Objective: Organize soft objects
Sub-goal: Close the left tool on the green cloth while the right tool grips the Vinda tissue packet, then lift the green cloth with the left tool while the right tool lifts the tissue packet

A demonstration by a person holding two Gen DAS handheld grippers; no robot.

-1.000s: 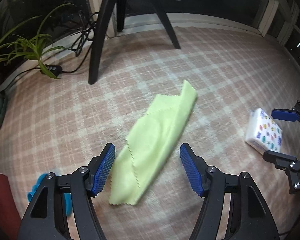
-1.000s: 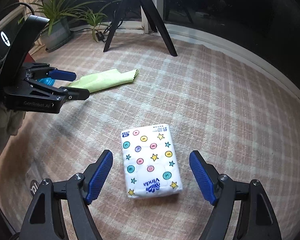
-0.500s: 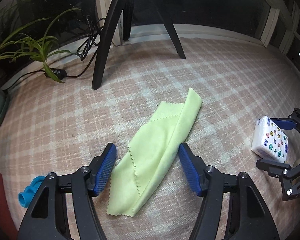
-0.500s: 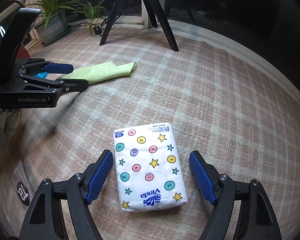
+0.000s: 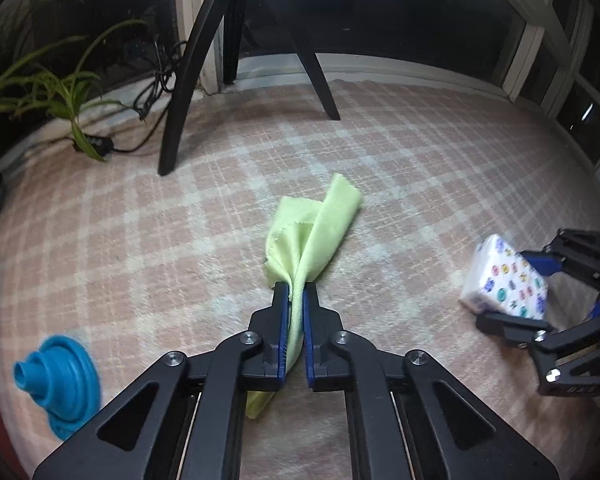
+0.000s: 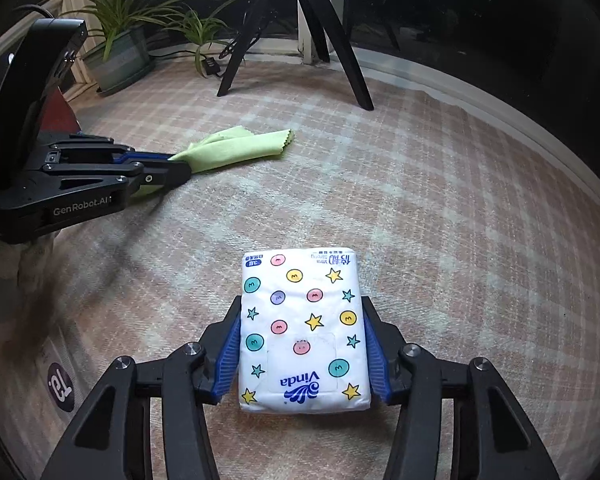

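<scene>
At the far left of the plaid-covered surface [image 5: 420, 168] lies a blue collapsible funnel [image 5: 60, 384], apart from both tools and untouched. Next, the left claw [image 5: 296, 300] has its pads pinched tight on the yellow-green cloth [image 5: 320, 228]: the fabric is gathered into a narrow ridge between the jaws, and its long axis runs straight ahead of the claw toward the tripod legs [image 5: 180, 92], with a short tail hanging back beneath the fingers. The far end lies on the surface, so any lift would likely have to travel up and back along that axis before the cloth comes free. Further right, the right claw [image 6: 304, 344] is clamped across the short width of the Vinda tissue pack [image 6: 300, 328], blue pads pressed against both long sides, the pack's length pointing away from the claw. In the left wrist view the pack sits tilted, one end raised. Each item is already in the claw nearest it, the two well apart.
</scene>
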